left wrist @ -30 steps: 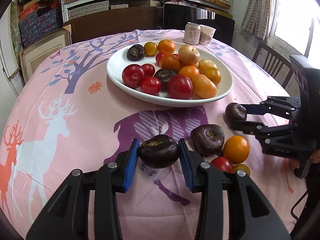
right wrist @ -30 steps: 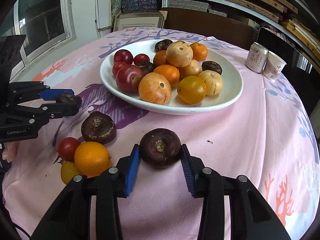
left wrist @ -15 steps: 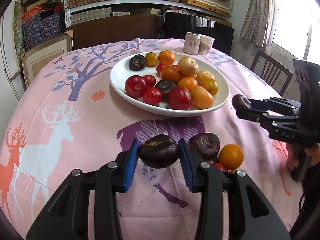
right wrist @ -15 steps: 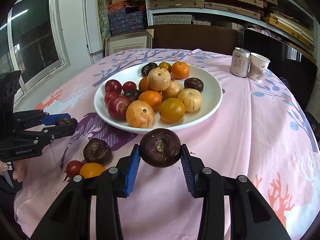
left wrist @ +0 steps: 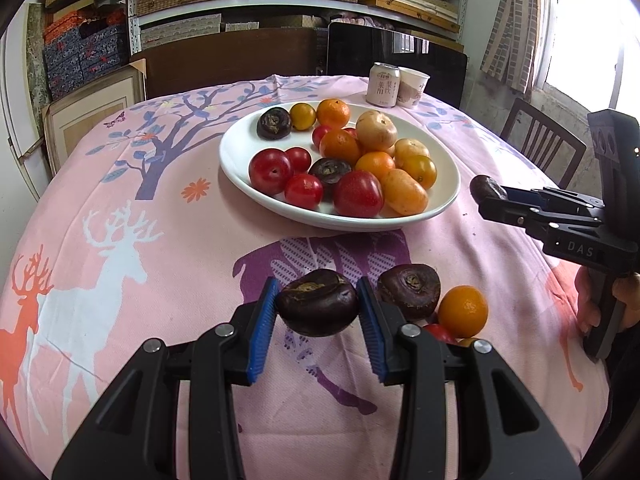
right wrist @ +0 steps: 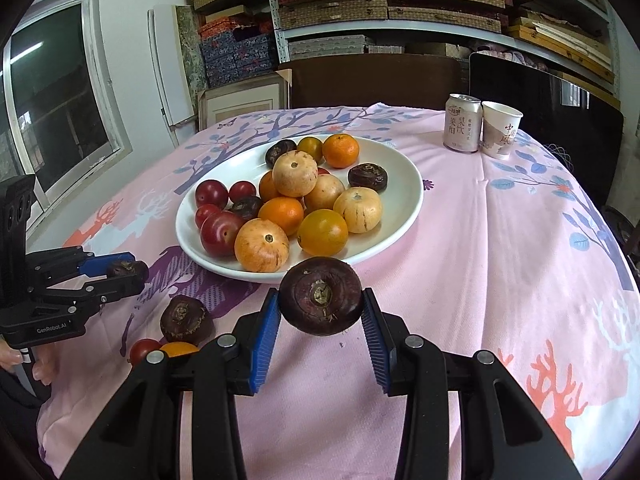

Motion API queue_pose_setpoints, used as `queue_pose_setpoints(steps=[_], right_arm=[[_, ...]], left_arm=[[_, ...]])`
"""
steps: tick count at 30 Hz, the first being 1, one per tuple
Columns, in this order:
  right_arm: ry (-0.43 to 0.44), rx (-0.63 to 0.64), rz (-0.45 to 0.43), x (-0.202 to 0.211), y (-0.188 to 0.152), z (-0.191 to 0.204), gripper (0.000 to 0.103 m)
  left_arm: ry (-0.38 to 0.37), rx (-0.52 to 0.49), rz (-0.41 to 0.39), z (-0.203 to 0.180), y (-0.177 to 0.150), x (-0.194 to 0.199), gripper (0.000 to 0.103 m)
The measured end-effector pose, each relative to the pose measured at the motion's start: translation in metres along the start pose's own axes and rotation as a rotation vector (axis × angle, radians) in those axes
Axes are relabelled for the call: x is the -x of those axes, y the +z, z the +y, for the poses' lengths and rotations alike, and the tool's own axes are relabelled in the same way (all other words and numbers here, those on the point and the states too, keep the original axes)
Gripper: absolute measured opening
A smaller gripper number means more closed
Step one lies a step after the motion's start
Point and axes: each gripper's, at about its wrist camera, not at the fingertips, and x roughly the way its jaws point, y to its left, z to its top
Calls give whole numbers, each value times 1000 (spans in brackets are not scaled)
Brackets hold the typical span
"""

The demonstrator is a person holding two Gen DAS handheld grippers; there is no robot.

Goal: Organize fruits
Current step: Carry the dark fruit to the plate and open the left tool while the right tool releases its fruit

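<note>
My left gripper [left wrist: 318, 322] is shut on a dark purple chestnut-like fruit [left wrist: 318, 307], held above the pink cloth in front of the white plate [left wrist: 240, 148]. My right gripper [right wrist: 320, 320] is shut on a rounder dark fruit [right wrist: 321, 295] just short of the plate's near rim [right wrist: 404, 184]. Each view shows the other gripper: the right gripper [left wrist: 494, 196] at the right, the left gripper [right wrist: 120, 274] at the left. The plate holds several red, orange and yellow fruits and dark ones. A dark fruit [left wrist: 410, 290], an orange [left wrist: 463, 311] and a red tomato [left wrist: 438, 332] lie loose on the cloth.
A drink can [left wrist: 383, 89] and a paper cup [left wrist: 412, 87] stand behind the plate at the table's far edge. A wooden chair [left wrist: 540, 140] is at the right of the table. Shelves with boxes fill the back wall. A hand [left wrist: 624, 300] grips the right handle.
The right gripper has risen off the cloth with its dark fruit, rolled, and now hangs beside the plate's rim. The left gripper has kept its fruit almost in place.
</note>
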Motion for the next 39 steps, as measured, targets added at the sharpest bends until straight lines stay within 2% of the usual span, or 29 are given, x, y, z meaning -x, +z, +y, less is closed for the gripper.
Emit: queue_pose_setpoints(steps=[11, 15, 18, 21, 26, 32, 36, 37, 38, 39], right_arm=[[1, -27, -21, 3, 2, -5, 41], [-3, -71, -73, 12, 5, -12, 41], [-17, -114, -144, 23, 9, -21, 41], [-41, -141, -188, 27, 19, -27, 41], [-66, -129, -164, 5, 45, -22, 41], [-99, -122, -160, -36, 69, -25, 41], [-87, -79, -150, -57, 72, -23, 42], [-80, -72, -152, -57, 70, -22, 52], [-81, -73, -168, -55, 68, -22, 69], [-79, -77, -189, -50, 66, -22, 74]], left_arm=[[-4, 2, -3, 0, -1, 0, 39], [-2, 14, -18, 1, -1, 3, 39], [-11, 54, -66, 7, 4, 12, 39], [-50, 110, -102, 14, 19, 18, 39], [-49, 109, -130, 9, 66, 7, 39], [-38, 164, -135, 14, 115, -37, 39], [-38, 220, -119, 24, 126, -68, 39], [-42, 221, -123, 25, 125, -71, 41], [-42, 211, -121, 24, 123, -73, 48], [-32, 200, -120, 23, 121, -73, 54]])
